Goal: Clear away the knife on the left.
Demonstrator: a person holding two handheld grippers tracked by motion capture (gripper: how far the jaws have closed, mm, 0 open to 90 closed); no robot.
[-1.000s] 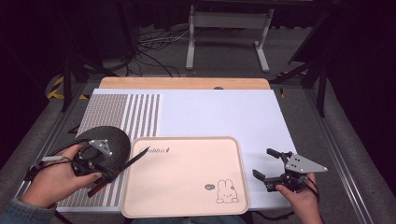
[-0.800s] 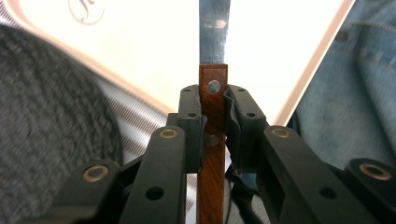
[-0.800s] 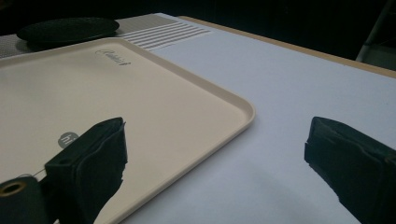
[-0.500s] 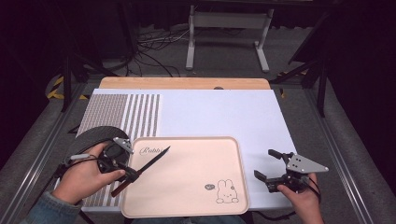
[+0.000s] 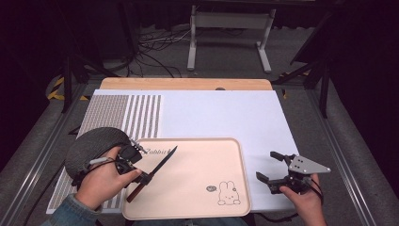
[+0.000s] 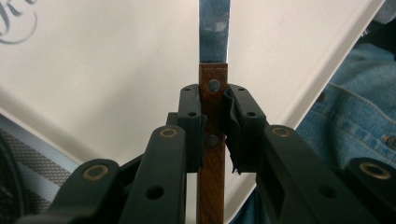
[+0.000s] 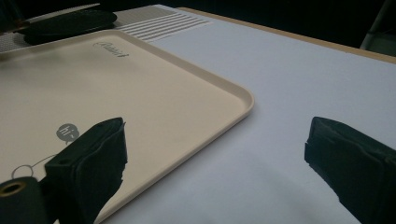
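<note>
Over the near left corner of a pale pink plastic tray printed with a rabbit (image 5: 197, 188), the left gripper (image 5: 141, 175) holds a slim knife with a dark blade and a riveted brown wooden handle (image 5: 153, 173), its tip pointing far and right above the tray's bare surface. Seen along the left gripper's own 2 black jaws, the pads are closed on the handle just behind the blade, flanking the 2 metal rivets, with the rest of the handle running back between the arms. From these views it cannot be told whether the blade touches the tray or hangs just above it.

Judged by its look, the knife is light, stiff and thin, with a sharp edge to keep clear of the pads; the wood offers a flat, grippy face, so the handle is the place to take it, and a hold close to the blade, as here, should limit swinging. The smooth steel would likely slip.

On the near right, the right gripper (image 5: 277, 170) rests on the white table cover (image 5: 226, 113) just beside the tray's right rim, jaws spread wide and empty. A dark grey rounded cap-like object (image 5: 91, 148) lies at the near left, by the left hand (image 5: 101, 183).
</note>
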